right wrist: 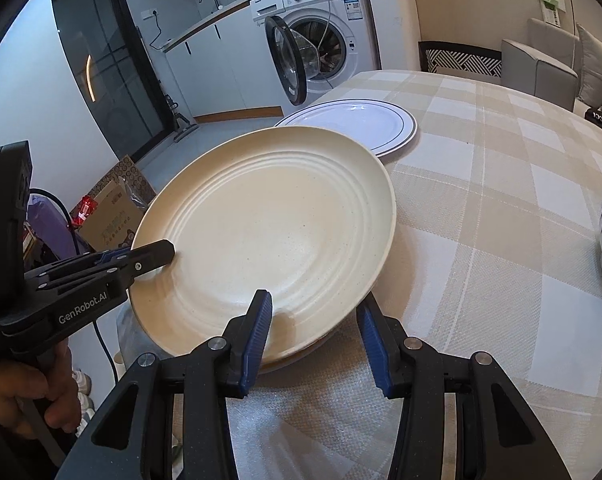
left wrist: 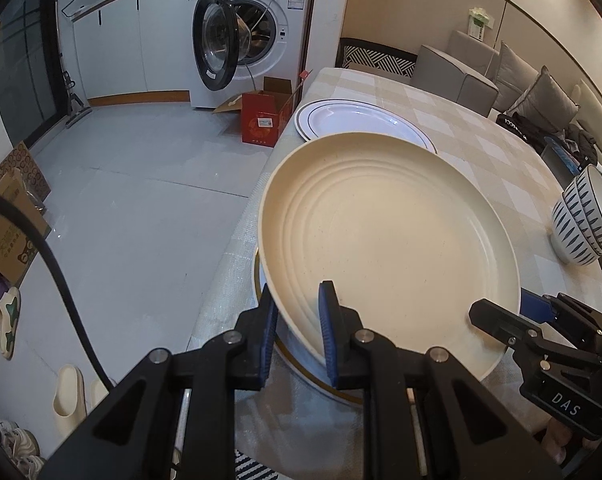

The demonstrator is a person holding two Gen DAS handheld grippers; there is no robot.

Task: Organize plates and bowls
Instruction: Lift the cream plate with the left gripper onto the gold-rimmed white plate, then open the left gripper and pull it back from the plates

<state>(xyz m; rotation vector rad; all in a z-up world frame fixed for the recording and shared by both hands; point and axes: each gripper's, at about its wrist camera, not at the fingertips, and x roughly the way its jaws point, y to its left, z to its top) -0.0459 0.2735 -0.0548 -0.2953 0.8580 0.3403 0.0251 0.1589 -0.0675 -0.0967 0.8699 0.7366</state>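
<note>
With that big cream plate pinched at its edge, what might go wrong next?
The cream plate is tilted and gripped only at its near rim by the left gripper and right gripper, so it might slip. It hangs over the table edge above another plate, so a drop could chip both.

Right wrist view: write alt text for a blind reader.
Two black grippers with blue pads, right and left, clamp a round cream ribbed plate over a beige checked tablecloth; behind lies a white plate with dark rim lines.
</note>
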